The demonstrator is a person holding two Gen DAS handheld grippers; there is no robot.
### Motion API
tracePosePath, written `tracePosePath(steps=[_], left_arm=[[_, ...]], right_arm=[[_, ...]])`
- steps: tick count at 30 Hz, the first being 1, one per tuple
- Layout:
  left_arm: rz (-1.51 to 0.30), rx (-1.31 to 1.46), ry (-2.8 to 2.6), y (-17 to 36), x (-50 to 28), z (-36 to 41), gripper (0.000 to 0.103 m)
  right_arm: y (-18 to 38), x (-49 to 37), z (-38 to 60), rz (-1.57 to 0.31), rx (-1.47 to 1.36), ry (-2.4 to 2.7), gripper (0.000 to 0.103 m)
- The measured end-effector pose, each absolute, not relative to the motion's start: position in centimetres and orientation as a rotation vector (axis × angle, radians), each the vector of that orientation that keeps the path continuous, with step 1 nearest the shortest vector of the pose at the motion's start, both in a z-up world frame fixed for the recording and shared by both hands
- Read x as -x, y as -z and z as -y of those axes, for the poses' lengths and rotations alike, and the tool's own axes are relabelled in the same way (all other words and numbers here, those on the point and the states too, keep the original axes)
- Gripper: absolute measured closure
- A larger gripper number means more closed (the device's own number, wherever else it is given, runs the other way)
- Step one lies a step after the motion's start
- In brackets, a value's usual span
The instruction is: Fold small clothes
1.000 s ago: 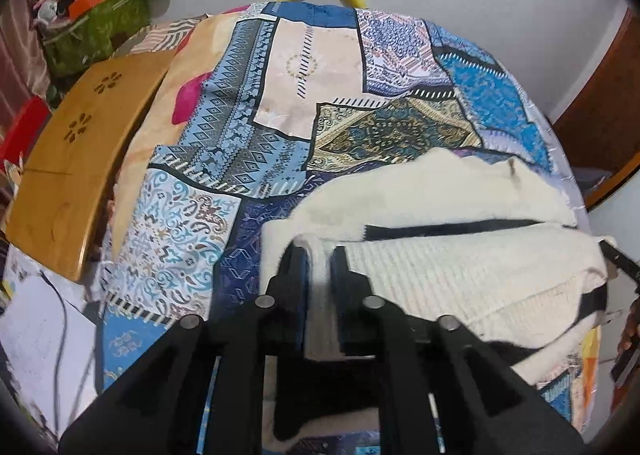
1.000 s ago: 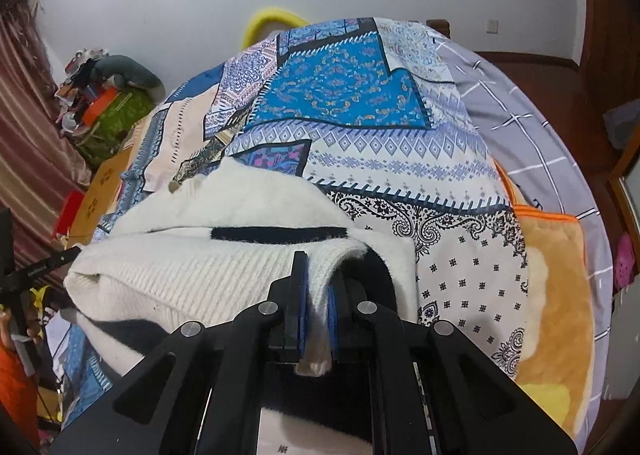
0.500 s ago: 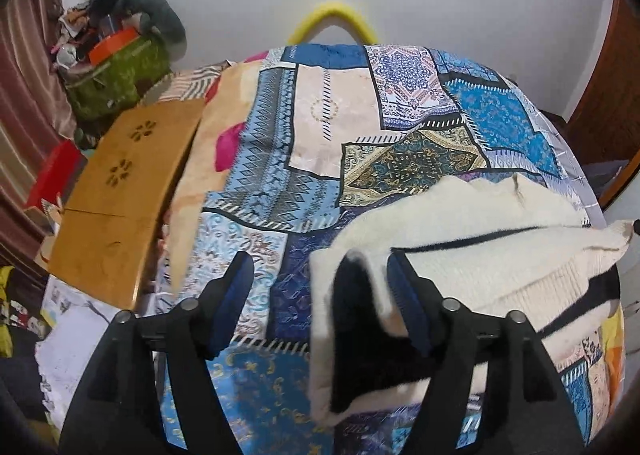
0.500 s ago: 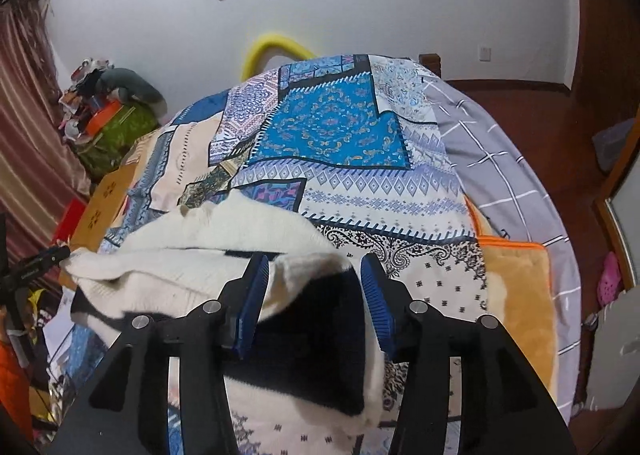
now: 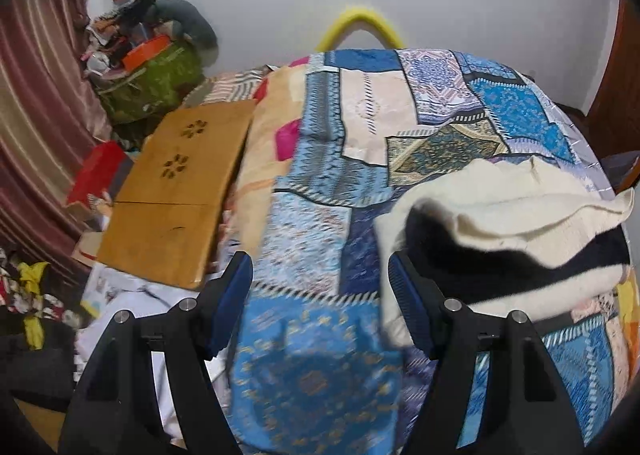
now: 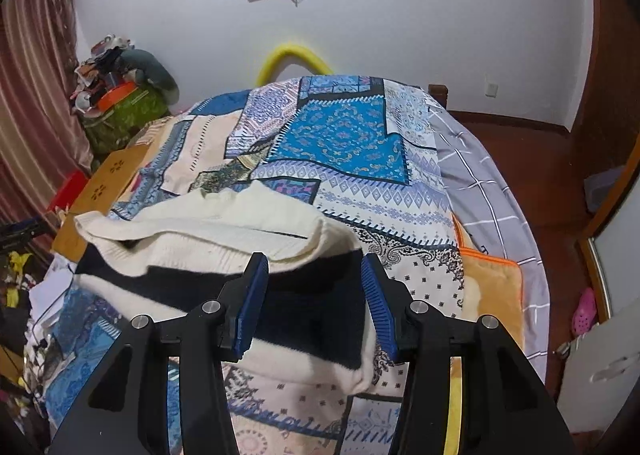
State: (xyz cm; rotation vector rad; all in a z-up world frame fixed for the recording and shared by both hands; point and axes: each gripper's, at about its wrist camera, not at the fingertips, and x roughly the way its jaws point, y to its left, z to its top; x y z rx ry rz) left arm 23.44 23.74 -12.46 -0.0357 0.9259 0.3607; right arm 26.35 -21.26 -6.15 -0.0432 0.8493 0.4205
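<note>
I let go: both grippers, left (image 5: 320, 303) and right (image 6: 314, 303), just opened, released, nothing pinched. Cream-black sweater (image 6: 224, 255) lies folded on bed (image 6: 344, 135), near edge. Fold done, I judge.

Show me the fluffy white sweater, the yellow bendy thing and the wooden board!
sweater (image 6: 224, 223), right wrist view, cream upper fold.
yellow bendy thing (image 5: 360, 15), left wrist view, top of arch.
wooden board (image 5: 180, 191), left wrist view, middle.
</note>
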Motion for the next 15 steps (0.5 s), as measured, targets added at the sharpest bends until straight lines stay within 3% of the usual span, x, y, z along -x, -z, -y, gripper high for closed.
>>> tracePosePath(steps=[3, 4, 15], left_arm=[[-0.895, 0.026, -0.379, 11.9, -21.4, -24.3, 0.019], [-0.884, 0.033, -0.39, 12.0, -20.7, -24.5, 0.015], [-0.928, 0.131, -0.329, 18.3, -22.0, -22.2, 0.015]], right_arm=[[6.1, -25.5, 21.3, -0.834, 0.049, -0.418, 0.042], [6.1, -25.2, 21.2, -0.829, 0.054, -0.417, 0.042], [8.7, -24.5, 20.9, -0.891, 0.121, -0.386, 0.04]])
